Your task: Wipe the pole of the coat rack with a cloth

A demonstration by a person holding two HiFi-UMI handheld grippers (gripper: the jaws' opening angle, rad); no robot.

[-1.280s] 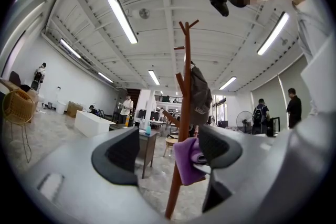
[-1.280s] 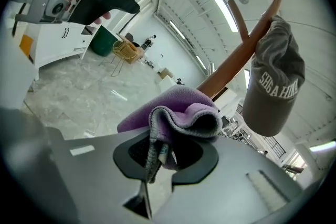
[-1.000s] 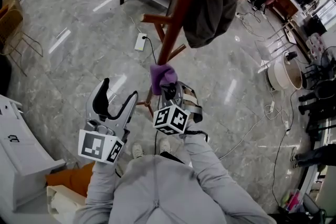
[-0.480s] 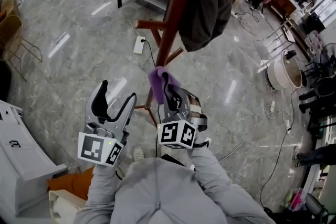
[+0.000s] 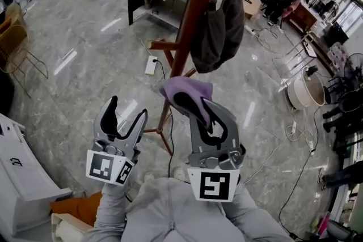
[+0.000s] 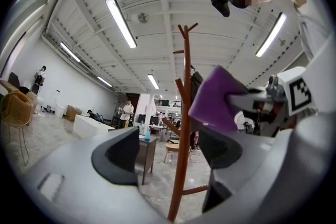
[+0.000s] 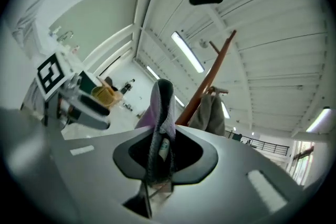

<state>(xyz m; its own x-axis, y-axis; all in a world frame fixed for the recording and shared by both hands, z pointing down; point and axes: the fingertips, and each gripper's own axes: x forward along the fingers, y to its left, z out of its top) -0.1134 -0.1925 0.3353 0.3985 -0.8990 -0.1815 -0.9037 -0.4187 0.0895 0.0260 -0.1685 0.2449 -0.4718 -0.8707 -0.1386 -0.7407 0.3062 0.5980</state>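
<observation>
- i'm seeing the right gripper (image 5: 186, 100) clamping its jaws together on a purple cloth (image 5: 190, 89). the soft, fine-knit fabric is folding between the black pads and bunching over their tips.
- the cloth is sitting low on the coat rack's pole (image 5: 193, 14), on its right side. i cannot tell whether it is touching the wood.
- the left gripper (image 5: 127, 110) is hovering with its jaws apart and nothing between them, to the left of the pole and apart from it.
- a grey bag (image 5: 218, 31) of limp fabric is hanging from an upper peg, and its contents are hidden.
- the pole is showing as a round, smooth, reddish-brown wooden post with slanted pegs, standing on a glossy grey marble floor (image 5: 85, 65).
- a round white pot (image 5: 306, 88) is sitting toward the floor's right edge. i cannot tell what is in it.
</observation>
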